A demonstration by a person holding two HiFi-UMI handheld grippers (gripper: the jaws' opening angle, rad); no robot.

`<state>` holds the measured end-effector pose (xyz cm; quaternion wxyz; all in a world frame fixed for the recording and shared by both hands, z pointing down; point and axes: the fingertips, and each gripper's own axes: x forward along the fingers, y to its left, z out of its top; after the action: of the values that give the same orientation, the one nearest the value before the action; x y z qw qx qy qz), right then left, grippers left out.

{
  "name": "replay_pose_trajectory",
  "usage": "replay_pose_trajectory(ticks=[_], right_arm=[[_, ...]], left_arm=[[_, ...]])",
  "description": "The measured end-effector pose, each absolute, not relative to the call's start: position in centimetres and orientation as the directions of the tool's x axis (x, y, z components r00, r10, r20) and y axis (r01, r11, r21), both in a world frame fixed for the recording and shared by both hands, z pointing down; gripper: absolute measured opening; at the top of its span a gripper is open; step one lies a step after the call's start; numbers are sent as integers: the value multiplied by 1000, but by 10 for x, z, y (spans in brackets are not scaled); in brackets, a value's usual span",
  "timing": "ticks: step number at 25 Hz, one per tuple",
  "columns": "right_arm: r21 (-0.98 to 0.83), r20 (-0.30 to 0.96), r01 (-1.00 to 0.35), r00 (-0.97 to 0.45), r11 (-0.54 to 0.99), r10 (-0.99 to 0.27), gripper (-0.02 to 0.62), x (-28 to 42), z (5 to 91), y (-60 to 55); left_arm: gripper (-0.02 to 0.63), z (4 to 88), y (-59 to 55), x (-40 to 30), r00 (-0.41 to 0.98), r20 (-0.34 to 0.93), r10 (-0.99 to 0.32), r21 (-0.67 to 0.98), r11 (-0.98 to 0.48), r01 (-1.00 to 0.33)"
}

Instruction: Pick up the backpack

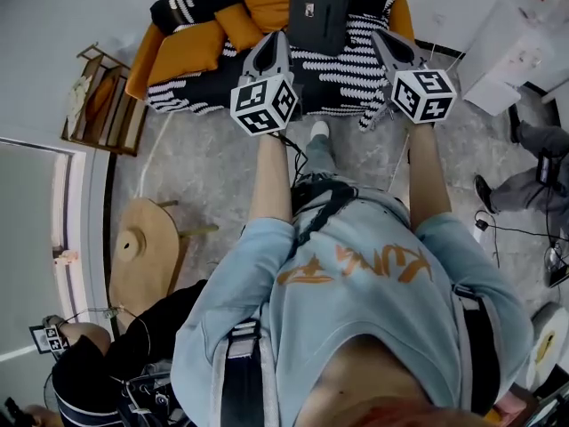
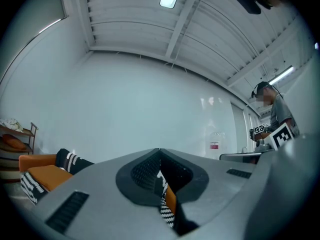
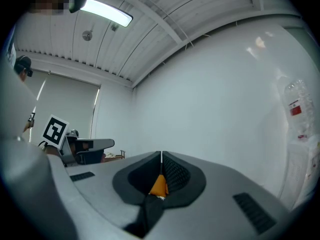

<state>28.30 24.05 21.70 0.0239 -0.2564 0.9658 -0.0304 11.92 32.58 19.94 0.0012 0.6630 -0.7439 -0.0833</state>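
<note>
The left gripper [image 1: 277, 38] and right gripper [image 1: 382, 38] have their jaws together, empty. Unopened, they would likely shove the black fabric backpack [image 1: 320, 12] across the orange sofa [image 1: 182, 47] instead of gripping it.

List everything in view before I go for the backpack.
Black fabric backpack: one, black, on the sofa, beyond both claws.
Orange upholstered sofa: one, orange, top of head view.
Striped knitted blanket: one, black and white, draped over sofa.
Square orange cushion: one, orange, left of backpack.
Slatted wooden rack: one, brown, left of sofa.
Round wooden stool: one, tan, floor at left.
Bystanders: two, dark clothes, right edge and bottom left.
Left claw: one, grey, shut, empty.
Right claw: one, grey, shut, empty.
</note>
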Motion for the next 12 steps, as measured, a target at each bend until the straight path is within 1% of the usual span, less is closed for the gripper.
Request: replay_pose_trajectory(ticks=[3, 6, 12], right_arm=[[-73, -28, -489, -870, 869, -492, 29, 254, 226, 211], [-79, 5, -484, -875, 872, -485, 28, 218, 244, 177], [-136, 54, -509, -861, 850, -506, 29, 156, 265, 88]], left_arm=[[21, 208, 294, 93, -109, -105, -988, 118, 96, -988], [21, 225, 257, 58, -111, -87, -990, 156, 96, -983], [21, 257, 158, -8, -80, -12, -997, 223, 76, -972]])
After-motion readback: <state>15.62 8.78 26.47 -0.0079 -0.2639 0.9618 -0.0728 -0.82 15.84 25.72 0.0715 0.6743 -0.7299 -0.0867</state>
